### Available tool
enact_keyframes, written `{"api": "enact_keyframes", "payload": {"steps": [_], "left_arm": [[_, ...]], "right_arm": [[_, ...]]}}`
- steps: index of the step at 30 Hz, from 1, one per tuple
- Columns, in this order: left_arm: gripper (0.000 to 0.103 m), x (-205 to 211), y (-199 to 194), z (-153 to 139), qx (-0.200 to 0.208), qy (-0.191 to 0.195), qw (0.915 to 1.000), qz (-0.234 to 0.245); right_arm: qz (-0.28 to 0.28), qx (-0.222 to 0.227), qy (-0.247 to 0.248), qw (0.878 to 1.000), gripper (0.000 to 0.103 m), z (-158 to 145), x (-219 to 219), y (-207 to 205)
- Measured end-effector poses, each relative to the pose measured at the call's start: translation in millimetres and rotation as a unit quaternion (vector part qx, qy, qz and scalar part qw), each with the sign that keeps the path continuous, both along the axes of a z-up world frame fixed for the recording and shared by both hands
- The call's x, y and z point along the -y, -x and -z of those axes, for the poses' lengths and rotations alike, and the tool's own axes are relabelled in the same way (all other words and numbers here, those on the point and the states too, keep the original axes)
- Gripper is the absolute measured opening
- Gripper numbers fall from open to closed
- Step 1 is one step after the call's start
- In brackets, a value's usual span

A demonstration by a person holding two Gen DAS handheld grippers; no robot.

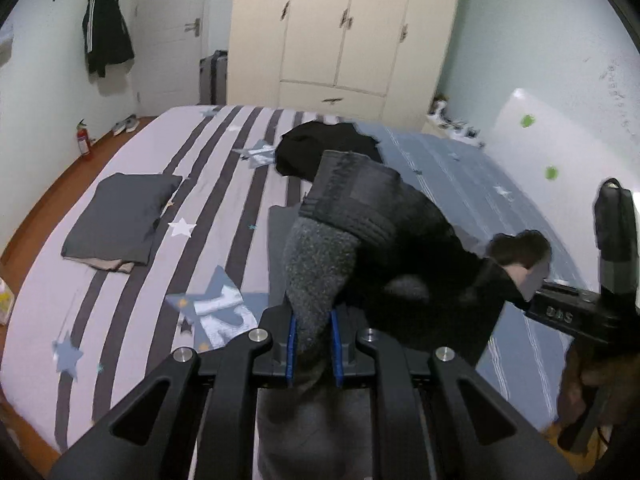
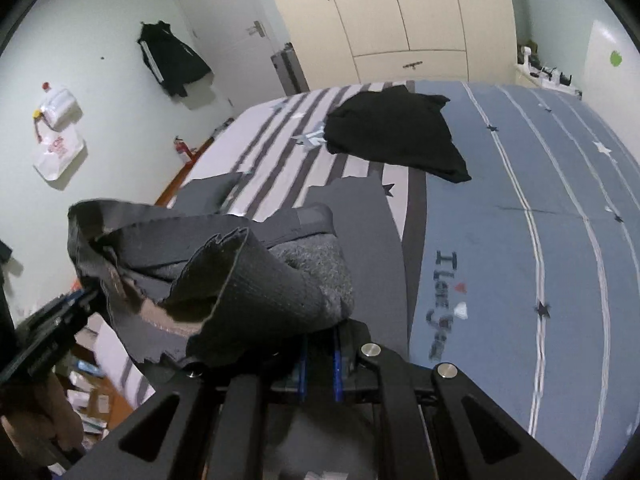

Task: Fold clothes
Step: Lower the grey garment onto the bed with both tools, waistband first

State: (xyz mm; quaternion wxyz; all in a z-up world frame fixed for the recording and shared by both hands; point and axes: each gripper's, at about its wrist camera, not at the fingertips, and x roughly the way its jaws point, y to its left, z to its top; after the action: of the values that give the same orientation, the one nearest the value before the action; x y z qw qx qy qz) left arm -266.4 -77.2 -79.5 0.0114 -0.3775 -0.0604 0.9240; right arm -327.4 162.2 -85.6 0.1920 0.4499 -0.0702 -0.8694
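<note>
The left gripper (image 1: 313, 354) has its blue-padded fingers (image 1: 291, 344) clenched on the fleecy grey garment (image 1: 320, 264), which rises bunched straight ahead of them above the striped bed (image 1: 132, 300). The right gripper (image 2: 320, 364) likewise grips the same garment (image 2: 256, 280), draped over and left of its fingers. Beyond both lie a black garment (image 2: 396, 136) and a folded grey stack (image 1: 120, 220).

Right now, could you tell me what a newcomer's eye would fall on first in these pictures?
First, the thick grey fleece-lined garment bunched up in mid-air, pinched by both the left gripper and the right gripper above the striped star-print bedspread. Beyond it a crumpled black garment lies mid-bed, and a neatly folded dark grey garment rests near the bed's left edge.
</note>
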Motion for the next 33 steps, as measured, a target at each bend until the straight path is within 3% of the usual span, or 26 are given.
{"api": "enact_keyframes", "payload": {"steps": [6, 9, 13, 24, 27, 29, 30, 32, 33], "left_arm": [[0.011, 16.2, 123.8, 78.4, 0.038, 0.014, 0.9991, -0.010], [0.011, 26.0, 168.4, 113.6, 0.053, 0.027, 0.9982, -0.006], [0.011, 47.2, 215.2, 151.3, 0.066, 0.013, 0.9976, -0.014], [0.011, 64.9, 279.9, 201.6, 0.081, 0.002, 0.9967, 0.011], [0.014, 72.0, 290.1, 220.5, 0.106, -0.017, 0.9942, 0.004], [0.021, 80.8, 293.0, 230.2, 0.123, -0.036, 0.9917, -0.005], [0.027, 86.2, 292.4, 229.8, 0.127, -0.044, 0.9908, -0.012], [0.044, 97.2, 291.0, 228.9, 0.136, -0.061, 0.9885, -0.024], [0.051, 102.8, 287.4, 220.9, 0.126, -0.058, 0.9898, -0.034]], "right_arm": [[-0.001, 0.038, 0.011, 0.999, 0.008, 75.5, 5.8, 120.9], [-0.005, 0.055, 0.015, 0.998, 0.008, 110.7, 10.2, 178.2], [-0.019, 0.066, 0.004, 0.998, 0.008, 147.7, 24.4, 237.3], [-0.006, 0.092, -0.009, 0.996, 0.008, 202.0, 40.0, 308.3], [0.003, 0.110, 0.003, 0.994, 0.011, 212.2, 37.3, 319.6], [0.009, 0.125, 0.007, 0.992, 0.023, 221.5, 35.4, 326.2], [0.014, 0.140, 0.005, 0.990, 0.028, 228.8, 32.0, 329.1], [0.023, 0.154, 0.004, 0.988, 0.052, 232.1, 22.8, 330.0], [0.027, 0.152, 0.005, 0.988, 0.055, 228.4, 17.1, 328.3]]}}
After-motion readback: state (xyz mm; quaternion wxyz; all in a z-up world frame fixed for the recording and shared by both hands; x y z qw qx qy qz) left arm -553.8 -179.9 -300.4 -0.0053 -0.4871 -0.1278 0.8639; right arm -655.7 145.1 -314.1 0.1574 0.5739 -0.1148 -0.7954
